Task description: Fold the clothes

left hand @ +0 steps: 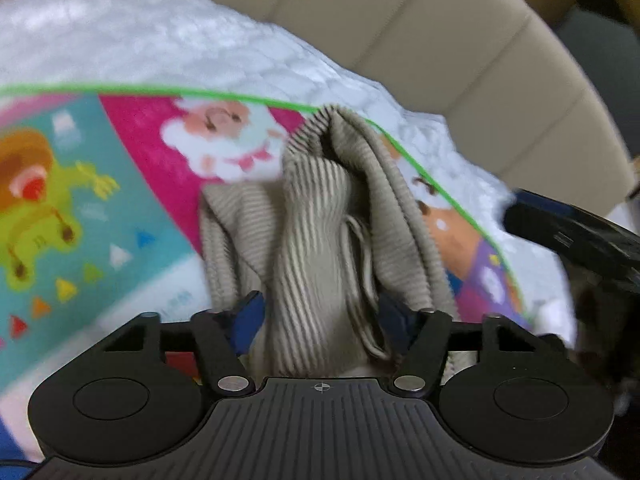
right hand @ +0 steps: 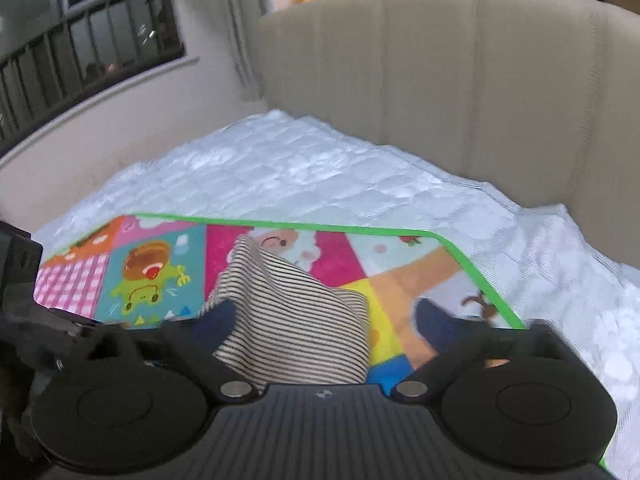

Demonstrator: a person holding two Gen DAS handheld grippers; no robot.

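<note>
A beige and white striped garment (left hand: 312,248) lies bunched on a colourful cartoon play mat (left hand: 120,208). In the left wrist view, my left gripper (left hand: 322,318) is shut on a raised fold of it, and the cloth fills the gap between the blue pads (left hand: 250,318). In the right wrist view, the same striped garment (right hand: 296,312) rests against the left pad of my right gripper (right hand: 328,324). The right pad (right hand: 440,326) stands apart from the cloth over the mat (right hand: 420,280), so this gripper is open.
The mat lies on a white quilted bed cover (right hand: 320,168). A beige padded headboard (right hand: 460,80) stands behind it, with a wall and a barred window (right hand: 80,48) at the left. The right gripper's black body (left hand: 580,236) shows at the right edge of the left wrist view.
</note>
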